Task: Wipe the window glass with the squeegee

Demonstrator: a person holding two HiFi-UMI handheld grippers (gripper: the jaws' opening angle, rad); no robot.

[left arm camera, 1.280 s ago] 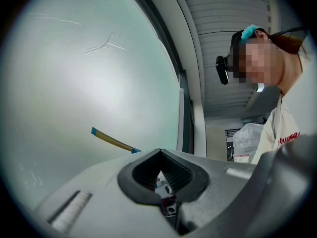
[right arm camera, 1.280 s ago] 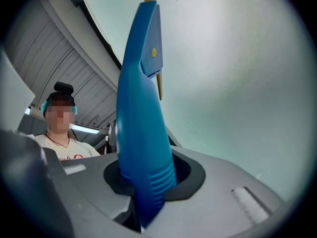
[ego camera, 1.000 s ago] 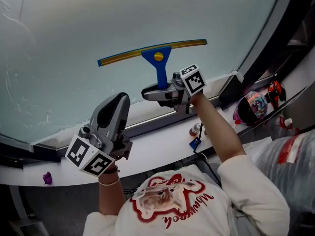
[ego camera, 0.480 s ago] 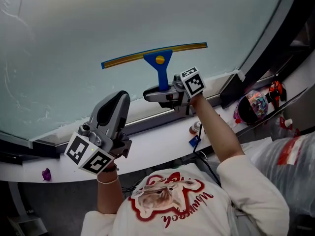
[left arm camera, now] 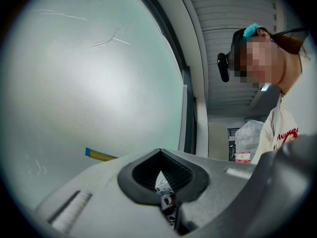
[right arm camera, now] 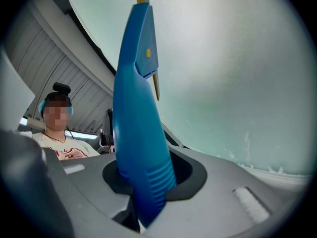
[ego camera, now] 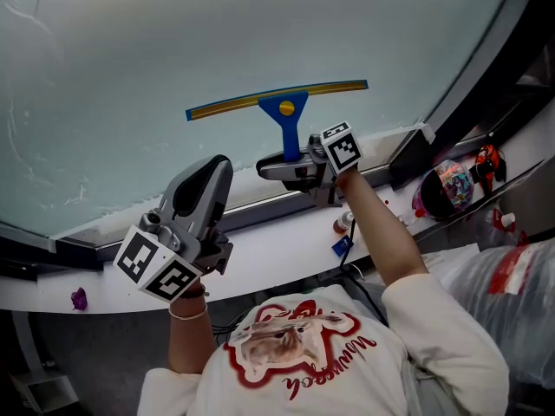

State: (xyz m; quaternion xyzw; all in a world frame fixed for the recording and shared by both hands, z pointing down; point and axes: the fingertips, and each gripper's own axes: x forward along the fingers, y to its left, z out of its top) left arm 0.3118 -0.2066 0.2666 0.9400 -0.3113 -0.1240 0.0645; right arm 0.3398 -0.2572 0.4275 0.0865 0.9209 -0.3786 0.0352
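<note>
The window glass fills the upper part of the head view, from the left edge to the dark frame at the upper right. Faint smears are seen on it at the left.

A white sill runs below the glass across the middle of the frame. The person's white printed shirt occupies the bottom centre. A clear plastic bag is seen at the lower right.

The left gripper is held at the lower left of centre, in front of the sill and apart from the glass. Its 2 jaws are brought together, with only a narrow slit between the pads and nothing held in them. Its marker cube faces the camera.

The right gripper is held at the centre of the frame, just above the sill. Its 2 jaws are clamped on the ribbed lower end of the blue handle of the squeegee. The handle points up the glass from the jaws. The yellow and blue blade is laid against the glass, slightly tilted, with its right end higher than its left.

A multicoloured object lies at the right end of the sill. A small purple item lies at the left end.
</note>
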